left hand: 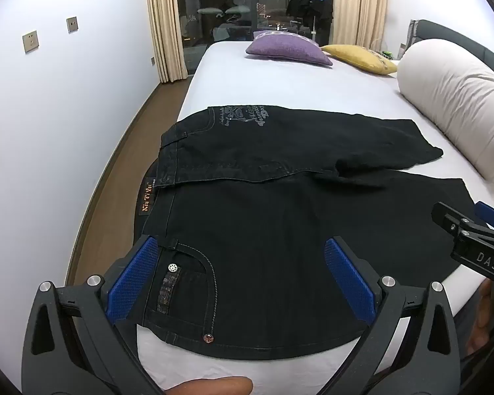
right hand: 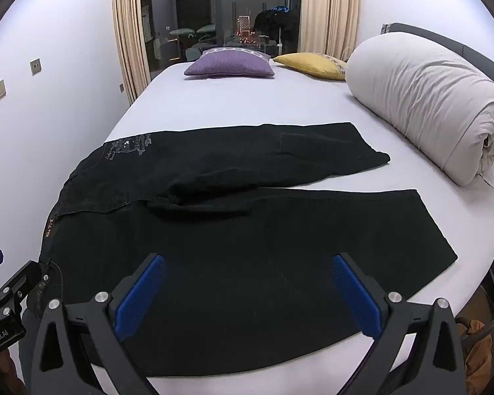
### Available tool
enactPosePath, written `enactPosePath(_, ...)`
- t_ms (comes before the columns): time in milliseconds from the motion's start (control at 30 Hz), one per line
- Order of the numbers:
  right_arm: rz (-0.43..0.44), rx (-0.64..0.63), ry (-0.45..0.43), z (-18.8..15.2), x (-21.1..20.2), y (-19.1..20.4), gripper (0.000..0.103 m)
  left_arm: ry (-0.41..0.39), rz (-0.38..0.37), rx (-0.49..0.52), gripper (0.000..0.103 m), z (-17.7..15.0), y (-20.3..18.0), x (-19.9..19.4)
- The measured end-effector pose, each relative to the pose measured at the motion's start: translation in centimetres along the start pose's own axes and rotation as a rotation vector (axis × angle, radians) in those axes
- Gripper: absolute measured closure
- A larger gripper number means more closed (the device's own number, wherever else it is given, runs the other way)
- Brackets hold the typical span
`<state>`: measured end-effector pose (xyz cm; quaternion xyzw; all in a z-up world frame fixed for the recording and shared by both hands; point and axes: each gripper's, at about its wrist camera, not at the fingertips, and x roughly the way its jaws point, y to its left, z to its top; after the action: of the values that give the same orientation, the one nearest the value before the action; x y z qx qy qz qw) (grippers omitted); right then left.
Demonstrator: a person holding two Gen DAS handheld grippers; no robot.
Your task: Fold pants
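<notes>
Black jeans (left hand: 263, 223) lie flat on the white bed (left hand: 280, 82), waistband to the left, both legs running right; they also show in the right wrist view (right hand: 247, 247). The far half is turned over, showing a printed back pocket (left hand: 243, 117). My left gripper (left hand: 242, 279) is open, hovering over the near waistband and front pocket (left hand: 187, 293). My right gripper (right hand: 247, 296) is open above the near leg, holding nothing. Its fingers also show at the right of the left wrist view (left hand: 467, 230). The left gripper shows at the left edge of the right wrist view (right hand: 3, 283).
A rolled white duvet (right hand: 428, 105) lies along the bed's right side. A purple cushion (right hand: 230, 64) and a yellow cushion (right hand: 313, 64) sit at the far end. The bed's left edge drops to a wood floor (left hand: 125, 144) by the wall.
</notes>
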<state>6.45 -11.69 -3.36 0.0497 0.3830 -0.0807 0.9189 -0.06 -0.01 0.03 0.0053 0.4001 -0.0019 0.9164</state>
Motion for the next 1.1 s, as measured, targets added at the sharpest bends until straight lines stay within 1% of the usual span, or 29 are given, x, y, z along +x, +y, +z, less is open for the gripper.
enactPosePath(233, 0.005, 0.000, -0.009, 0.2, -0.4, -0.4, 0.000, -0.002, -0.001, 0.001, 0.000, -0.2, 0.1, 0.2)
enactPosePath(367, -0.003, -0.005, -0.001, 0.4, -0.3, 0.1, 0.000, -0.002, -0.002, -0.001, 0.000, -0.4, 0.2, 0.1)
enactPosePath(400, -0.002, -0.005, 0.001, -0.2, 0.1, -0.1, 0.000, -0.002, -0.003, 0.000, 0.000, -0.4, 0.3, 0.1)
enactPosePath(600, -0.004, -0.007, 0.006, -0.7, 0.4, 0.2, 0.000, 0.004, 0.003, 0.004, 0.000, 0.0, 0.1, 0.4)
enactPosePath(1100, -0.003, -0.004, 0.021, -0.6, 0.4, 0.2, 0.000, 0.003, 0.003, 0.005, 0.000, -0.3, -0.3, 0.2)
